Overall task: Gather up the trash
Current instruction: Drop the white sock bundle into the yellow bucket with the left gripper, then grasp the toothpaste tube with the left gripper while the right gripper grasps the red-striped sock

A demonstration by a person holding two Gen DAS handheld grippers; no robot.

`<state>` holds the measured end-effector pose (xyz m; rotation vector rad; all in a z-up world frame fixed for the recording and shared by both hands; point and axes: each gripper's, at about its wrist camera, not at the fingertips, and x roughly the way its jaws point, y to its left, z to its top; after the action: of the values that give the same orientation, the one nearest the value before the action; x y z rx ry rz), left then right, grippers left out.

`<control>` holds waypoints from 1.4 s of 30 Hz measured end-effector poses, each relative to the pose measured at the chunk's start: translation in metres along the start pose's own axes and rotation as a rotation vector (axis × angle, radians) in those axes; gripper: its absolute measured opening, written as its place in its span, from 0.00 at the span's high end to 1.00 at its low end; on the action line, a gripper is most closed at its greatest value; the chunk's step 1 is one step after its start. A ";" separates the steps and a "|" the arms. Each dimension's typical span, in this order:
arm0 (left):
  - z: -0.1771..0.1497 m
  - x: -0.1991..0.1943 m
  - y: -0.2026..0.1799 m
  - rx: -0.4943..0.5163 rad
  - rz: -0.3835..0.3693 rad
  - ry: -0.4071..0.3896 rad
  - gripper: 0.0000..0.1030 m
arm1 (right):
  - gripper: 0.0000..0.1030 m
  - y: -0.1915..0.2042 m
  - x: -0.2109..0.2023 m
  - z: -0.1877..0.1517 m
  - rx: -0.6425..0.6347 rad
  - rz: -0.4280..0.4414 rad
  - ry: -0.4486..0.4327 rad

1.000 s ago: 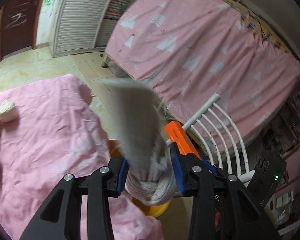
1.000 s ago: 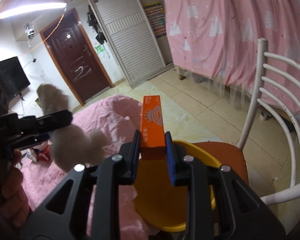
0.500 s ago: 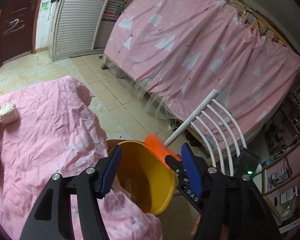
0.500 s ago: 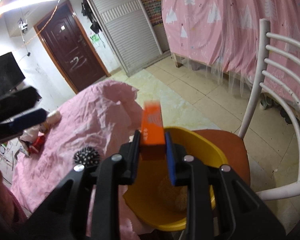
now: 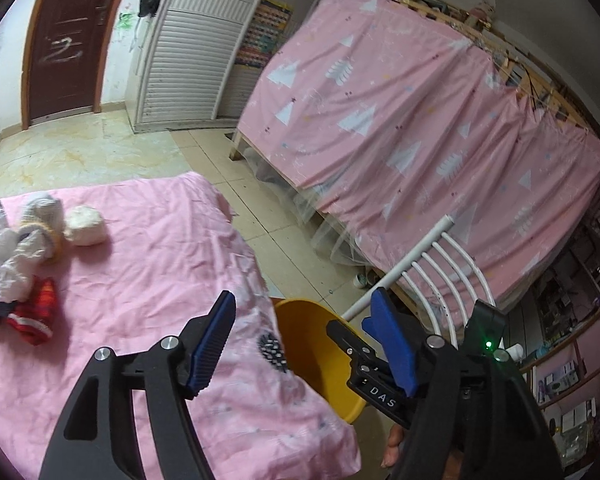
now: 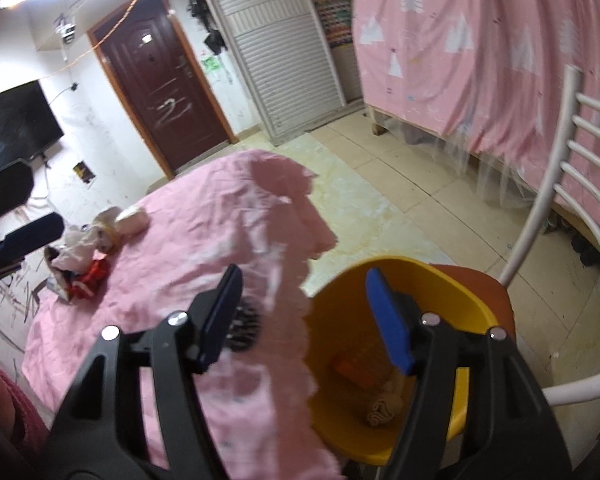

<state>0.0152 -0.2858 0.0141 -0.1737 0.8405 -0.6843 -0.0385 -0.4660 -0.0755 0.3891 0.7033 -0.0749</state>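
Note:
A yellow bin stands on a chair beside the pink-covered table. An orange box and a crumpled beige wad lie inside it. My right gripper is open and empty above the bin's near rim. My left gripper is open and empty over the table edge, with the bin just beyond it. A pile of trash lies at the table's far left: white wads, a red wrapper. The pile also shows in the right wrist view.
A white chair back rises right of the bin. A pink curtain covers a bunk bed behind. A black spiky ball lies on the table near my right gripper; it also shows in the left wrist view. Tiled floor lies beyond.
My left gripper let go of the beige wad and my right gripper let go of the orange box; both now lie in the bin. Both grippers opened.

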 end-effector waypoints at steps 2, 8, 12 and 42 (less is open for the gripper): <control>0.001 -0.011 0.010 -0.013 0.010 -0.018 0.38 | 0.39 0.017 0.002 0.003 -0.025 0.020 0.002; 0.003 -0.042 0.041 -0.046 0.050 -0.077 0.34 | 0.35 0.068 0.011 0.008 -0.109 0.082 0.016; 0.004 -0.062 0.069 -0.080 0.094 -0.112 0.32 | 0.35 0.107 0.021 0.010 -0.167 0.123 0.033; -0.012 -0.138 0.285 -0.461 0.446 -0.149 0.25 | 0.20 0.275 0.094 -0.018 -0.459 0.288 0.211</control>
<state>0.0807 0.0218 -0.0219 -0.4309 0.8460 -0.0510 0.0762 -0.1987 -0.0599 0.0530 0.8394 0.4003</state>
